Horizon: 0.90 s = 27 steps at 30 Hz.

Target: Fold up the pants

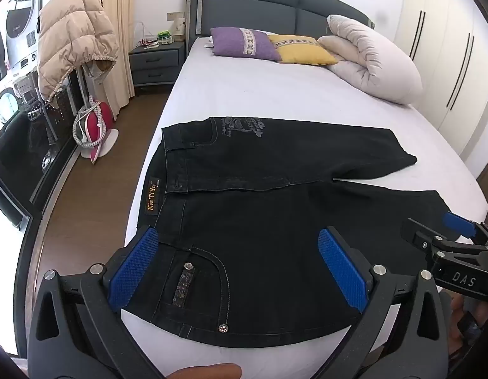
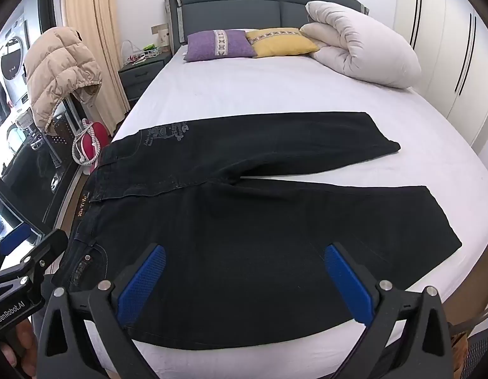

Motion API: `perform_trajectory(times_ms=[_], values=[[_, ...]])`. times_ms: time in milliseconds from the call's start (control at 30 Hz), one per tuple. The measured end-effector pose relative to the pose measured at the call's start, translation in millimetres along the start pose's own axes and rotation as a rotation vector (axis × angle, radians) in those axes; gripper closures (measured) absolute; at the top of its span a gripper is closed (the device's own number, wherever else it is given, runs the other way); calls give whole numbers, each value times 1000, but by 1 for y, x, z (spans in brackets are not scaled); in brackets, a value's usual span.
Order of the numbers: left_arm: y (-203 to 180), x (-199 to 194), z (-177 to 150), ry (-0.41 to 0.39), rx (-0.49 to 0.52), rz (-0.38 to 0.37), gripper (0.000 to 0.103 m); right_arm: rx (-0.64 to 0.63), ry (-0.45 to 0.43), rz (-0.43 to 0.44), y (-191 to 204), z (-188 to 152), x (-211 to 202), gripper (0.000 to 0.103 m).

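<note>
The black denim pants (image 1: 275,208) lie spread flat on the white-sheeted bed (image 1: 275,94), the waistband toward the bed's left edge and both legs running out to the right, slightly splayed apart. No fold has been made yet, by the look of it.

At the left, over the waistband and the near front pocket with its metal studs, the left gripper (image 1: 241,265) hovers with its blue-padded jaws spread wide and holding nothing. Further right along the near leg, the right gripper (image 2: 244,281) hangs above the thigh, its jaws likewise wide apart and empty. Whether either pair of pads touches the denim is not clear.

Likely risks from here:
- Denim is stiff and heavy; a pinch that catches only the top layer would let the underside drag and bunch.
- The waistband sits just beside the bed's left edge, so a pull toward that side could slide the pants off onto the wooden floor (image 1: 95,195).
- The legs are not parallel; folding one over the other without matching hems would leave a skewed stack.
- Uneven lift between the two grippers would twist the near leg
</note>
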State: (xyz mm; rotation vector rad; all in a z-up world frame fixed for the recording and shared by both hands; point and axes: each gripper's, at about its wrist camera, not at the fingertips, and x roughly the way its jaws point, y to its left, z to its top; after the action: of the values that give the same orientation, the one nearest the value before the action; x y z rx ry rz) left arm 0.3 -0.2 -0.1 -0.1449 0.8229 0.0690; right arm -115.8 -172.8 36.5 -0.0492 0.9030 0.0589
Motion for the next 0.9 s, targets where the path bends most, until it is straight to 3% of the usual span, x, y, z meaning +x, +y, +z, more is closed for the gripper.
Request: perform_trajectory(times_ms=[900], values=[[0, 0, 0, 2, -3, -3, 0, -3, 6, -7, 2, -2, 2, 0]])
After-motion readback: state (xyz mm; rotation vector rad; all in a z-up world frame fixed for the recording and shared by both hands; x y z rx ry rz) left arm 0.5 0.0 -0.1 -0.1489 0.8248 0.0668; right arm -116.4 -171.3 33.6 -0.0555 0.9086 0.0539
